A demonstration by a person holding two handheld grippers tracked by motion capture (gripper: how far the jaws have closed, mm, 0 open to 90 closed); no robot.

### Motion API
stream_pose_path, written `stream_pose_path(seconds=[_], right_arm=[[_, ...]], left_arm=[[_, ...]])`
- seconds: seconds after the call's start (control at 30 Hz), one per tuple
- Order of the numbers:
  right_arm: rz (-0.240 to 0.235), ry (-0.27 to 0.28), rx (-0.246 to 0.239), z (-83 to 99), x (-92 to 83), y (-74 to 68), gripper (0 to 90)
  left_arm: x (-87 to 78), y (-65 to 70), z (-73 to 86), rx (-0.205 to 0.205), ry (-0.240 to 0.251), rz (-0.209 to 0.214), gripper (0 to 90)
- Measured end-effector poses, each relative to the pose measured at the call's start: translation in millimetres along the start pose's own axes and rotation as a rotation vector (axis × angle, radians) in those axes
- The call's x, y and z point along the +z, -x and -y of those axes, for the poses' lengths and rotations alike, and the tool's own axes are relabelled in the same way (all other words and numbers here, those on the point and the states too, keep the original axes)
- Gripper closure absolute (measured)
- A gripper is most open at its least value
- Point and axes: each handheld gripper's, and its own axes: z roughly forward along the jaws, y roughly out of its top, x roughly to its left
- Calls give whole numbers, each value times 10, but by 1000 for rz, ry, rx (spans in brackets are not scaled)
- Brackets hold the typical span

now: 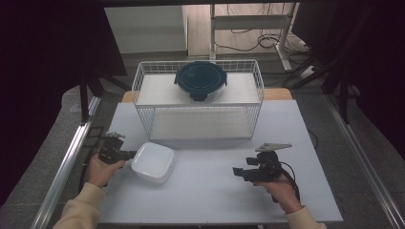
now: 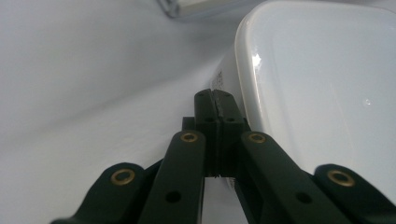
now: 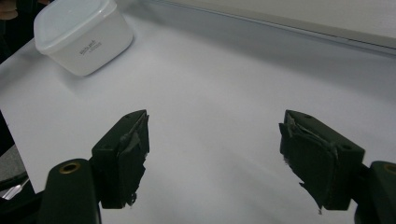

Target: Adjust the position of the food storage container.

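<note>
A white lidded square container (image 1: 153, 162) rests on the pale table (image 1: 215, 195) at the left front. My left gripper (image 1: 130, 155) sits just left of it, shut with nothing between the jaws. In the left gripper view the closed tips of the left gripper (image 2: 215, 98) lie close beside the container's side wall (image 2: 322, 93); whether they touch it I cannot tell. My right gripper (image 1: 236, 171) hovers low at the right front, pointing left, apart from the container. Its jaws stand wide open and empty in the right gripper view (image 3: 215, 154), with the container (image 3: 81, 35) far off at upper left.
A white wire basket shelf (image 1: 143, 90) stands at the back of the table. A round glass container with a dark blue lid (image 1: 200, 78) rests on its upper level. The shelf's lower edge (image 3: 280, 28) crosses the top of the right gripper view.
</note>
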Motion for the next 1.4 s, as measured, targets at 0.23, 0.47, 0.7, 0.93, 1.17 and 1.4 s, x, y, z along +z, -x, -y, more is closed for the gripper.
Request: stream_pose_path(seconds=[0.23,0.47,0.7,0.93,1.17,1.4], right_arm=[[-3,-5,-3,2,6,-8,236],[-18,-12,-4,-1,18,-25,236],[-15,-12,-5,-3,15,-22,236],[-14,-17,-8,0,32,-27,236],[-37,-22,-1,-1,35,-34,236],[-30,-26,-5,-3,50,-37,236]], left_arm=[[74,119,-8,22,-2,19,900],[135,227,-49,42,-9,37,900],[216,356,-80,53,-19,66,900],[326,567,-136,101,-33,88,900],[455,803,-201,142,-42,123,900],[580,1039,-261,185,-53,164,900]])
